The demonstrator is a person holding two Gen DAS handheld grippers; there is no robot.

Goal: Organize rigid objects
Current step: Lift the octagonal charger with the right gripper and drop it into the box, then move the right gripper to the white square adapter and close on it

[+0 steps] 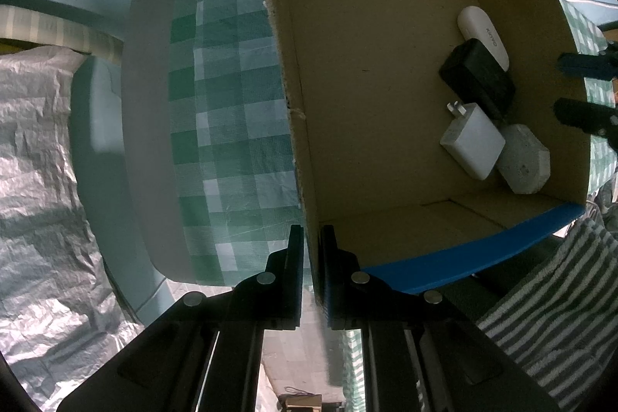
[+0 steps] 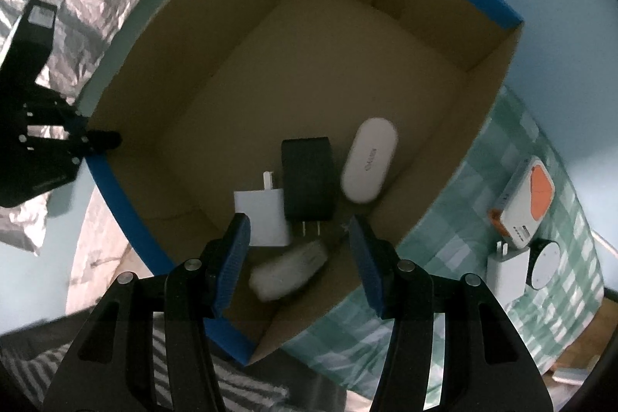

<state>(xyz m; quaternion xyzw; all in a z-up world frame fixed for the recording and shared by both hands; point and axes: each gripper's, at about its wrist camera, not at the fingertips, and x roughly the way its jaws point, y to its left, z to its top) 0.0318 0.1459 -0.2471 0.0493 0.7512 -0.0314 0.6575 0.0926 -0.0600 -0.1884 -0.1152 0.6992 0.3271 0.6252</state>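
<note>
My left tool (image 1: pixel 312 238) is pinched shut on the brown cardboard box's wall (image 1: pixel 305 180); if that grip slips, the box shifts. My right tool (image 2: pixel 299 238) hangs half open and empty over the grey-white block (image 2: pixel 287 271) inside, and could knock the white square charger (image 2: pixel 260 215).

2 white chargers (image 2: pixel 262 215), black charger (image 2: pixel 308 178), white case (image 2: pixel 369 161) in box (image 2: pixel 216 37)

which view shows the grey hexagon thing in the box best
The left wrist view: the grey hexagonal block sits sharp and unobstructed in the cardboard box, touching the white charger. In the right wrist view it is a blurred pale smear between the open fingers of the right gripper.
</note>
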